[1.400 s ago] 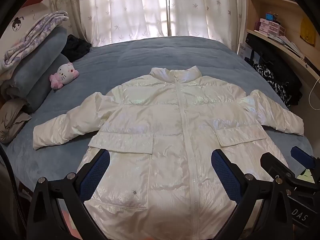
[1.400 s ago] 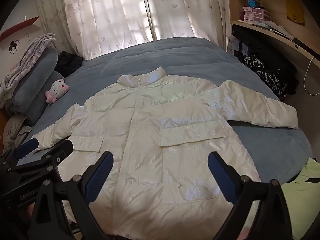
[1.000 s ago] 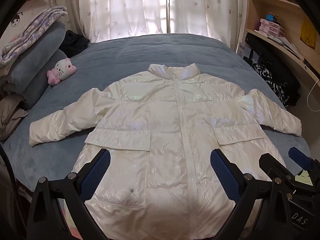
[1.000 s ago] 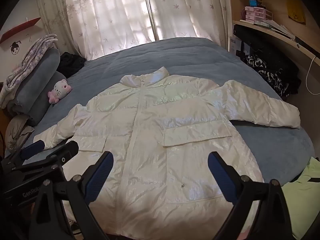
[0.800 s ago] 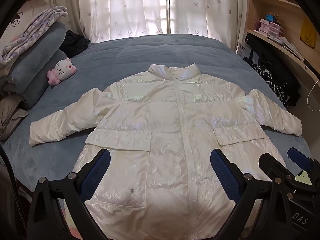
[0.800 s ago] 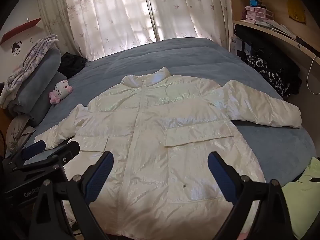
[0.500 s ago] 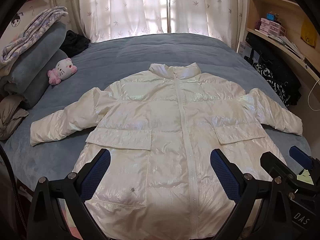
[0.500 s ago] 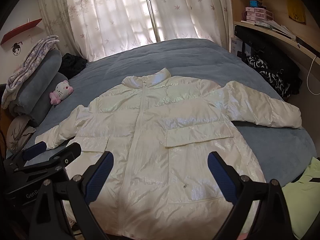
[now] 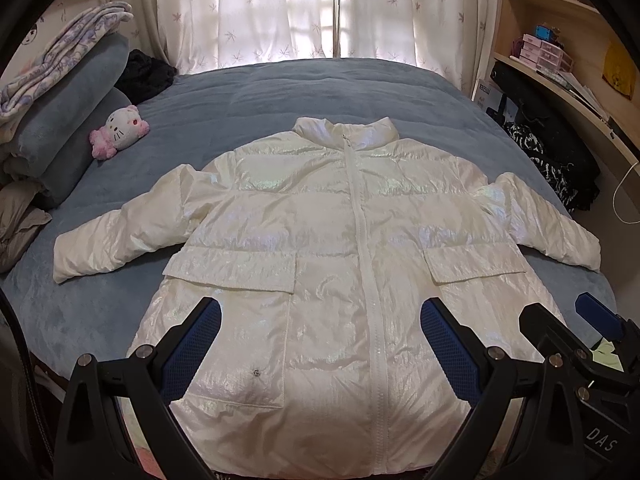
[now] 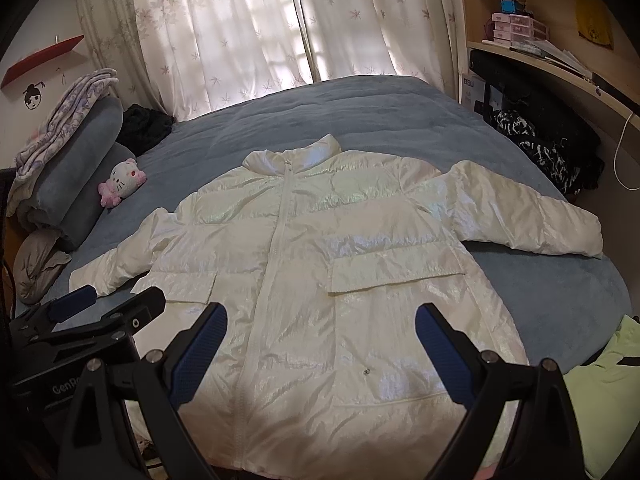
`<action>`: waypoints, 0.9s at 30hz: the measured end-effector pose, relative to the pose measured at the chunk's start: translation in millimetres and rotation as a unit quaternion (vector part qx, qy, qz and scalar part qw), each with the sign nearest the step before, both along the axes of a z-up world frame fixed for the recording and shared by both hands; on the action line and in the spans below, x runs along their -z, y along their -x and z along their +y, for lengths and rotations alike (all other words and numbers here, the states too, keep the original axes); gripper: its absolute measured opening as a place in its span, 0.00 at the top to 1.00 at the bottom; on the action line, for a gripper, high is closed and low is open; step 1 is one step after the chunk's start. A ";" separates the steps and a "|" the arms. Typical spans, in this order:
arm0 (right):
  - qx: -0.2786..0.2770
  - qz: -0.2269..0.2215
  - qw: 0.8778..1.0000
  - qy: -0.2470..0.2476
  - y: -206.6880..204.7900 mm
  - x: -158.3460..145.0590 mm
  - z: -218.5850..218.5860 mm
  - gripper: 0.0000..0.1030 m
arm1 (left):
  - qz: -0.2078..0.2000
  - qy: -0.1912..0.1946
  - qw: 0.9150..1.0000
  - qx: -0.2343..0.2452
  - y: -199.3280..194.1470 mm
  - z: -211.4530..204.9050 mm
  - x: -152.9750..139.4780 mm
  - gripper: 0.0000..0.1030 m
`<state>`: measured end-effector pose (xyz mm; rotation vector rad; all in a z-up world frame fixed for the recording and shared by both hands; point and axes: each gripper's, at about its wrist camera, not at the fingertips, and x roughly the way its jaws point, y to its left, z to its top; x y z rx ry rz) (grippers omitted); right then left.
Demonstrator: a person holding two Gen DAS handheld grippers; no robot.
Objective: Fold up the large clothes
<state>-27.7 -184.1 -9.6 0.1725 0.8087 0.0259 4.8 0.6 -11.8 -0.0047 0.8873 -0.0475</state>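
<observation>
A shiny white puffer jacket [image 9: 340, 248] [image 10: 320, 264] lies flat on the blue bed, front up, zipped, collar toward the window and both sleeves spread out to the sides. My left gripper [image 9: 320, 344] hovers open above the jacket's hem, its blue pads wide apart with nothing between them. My right gripper [image 10: 320, 348] hangs open over the hem too, a little to the right of the left one. In the left wrist view the right gripper [image 9: 576, 332] shows at the lower right edge, and in the right wrist view the left gripper [image 10: 104, 308] at the lower left.
The blue bed [image 9: 320, 88] reaches back to white curtains [image 9: 280, 8]. A pink plush cat [image 9: 120, 130] and stacked pillows and blankets [image 9: 60, 92] sit at the left. Shelves and dark clothes [image 9: 552, 160] line the right side. A light green garment [image 10: 600, 392] lies at the lower right.
Both grippers drifted slightly, so the jacket shifts a little in each view. The jacket itself has not moved and both grippers stay open.
</observation>
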 end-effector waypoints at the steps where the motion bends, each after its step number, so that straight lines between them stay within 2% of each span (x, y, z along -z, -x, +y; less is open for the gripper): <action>1: -0.001 0.001 1.000 0.000 -0.3 0.9 -1.2 0.07 | 0.002 0.001 1.000 0.001 -0.3 -0.6 0.7 0.04; 19: 0.008 0.003 1.000 -0.004 0.9 6.6 -12.7 0.07 | 0.009 0.014 1.000 0.001 -1.4 -12.2 7.9 0.04; 27: 0.014 0.004 1.000 -0.008 3.5 7.0 -21.1 0.07 | 0.031 0.036 0.999 0.005 -5.7 -16.3 14.0 0.04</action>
